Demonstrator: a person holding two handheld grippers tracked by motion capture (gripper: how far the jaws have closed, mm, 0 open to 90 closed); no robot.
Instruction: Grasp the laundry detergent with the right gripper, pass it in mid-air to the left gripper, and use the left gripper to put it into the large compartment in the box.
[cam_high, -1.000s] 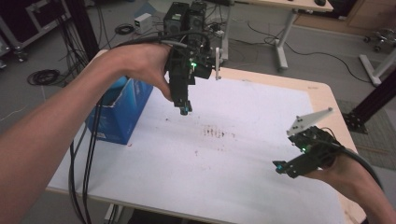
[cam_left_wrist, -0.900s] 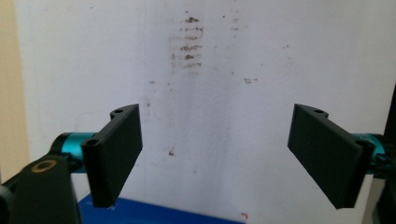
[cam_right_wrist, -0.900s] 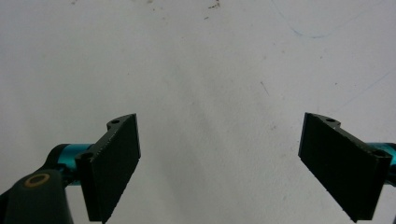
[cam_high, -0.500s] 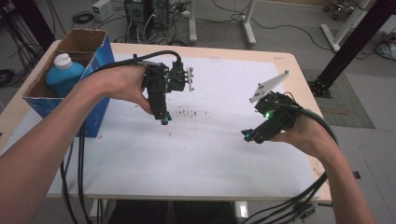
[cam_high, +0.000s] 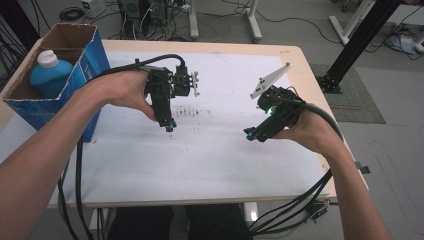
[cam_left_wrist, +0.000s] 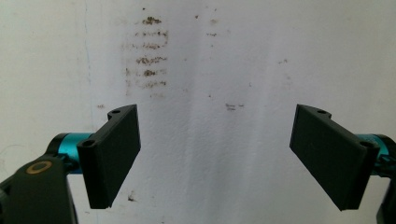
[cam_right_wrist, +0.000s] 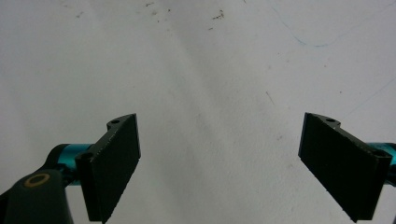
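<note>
A: What is the biggest thing here?
B: The counter (cam_high: 210, 165), covered by a white sheet with brownish smudges (cam_high: 192, 112) near its middle.

A: And next?
B: A blue cardboard box (cam_high: 95, 62) stands on the counter's left edge, top open, with a blue bottle (cam_high: 47, 75) with a white cap upright inside it.

A: Where is the left hand-held gripper (cam_high: 169, 126)?
B: Above the middle of the sheet, pointing down, just beside the smudges. Its own view shows both jaws spread wide with nothing between them, the smudges (cam_left_wrist: 147, 60) ahead.

A: And the right hand-held gripper (cam_high: 250, 135)?
B: To the right, well apart from the left one, tilted down toward the sheet. Its jaws are also wide apart and empty over bare white surface (cam_right_wrist: 210, 93).
</note>
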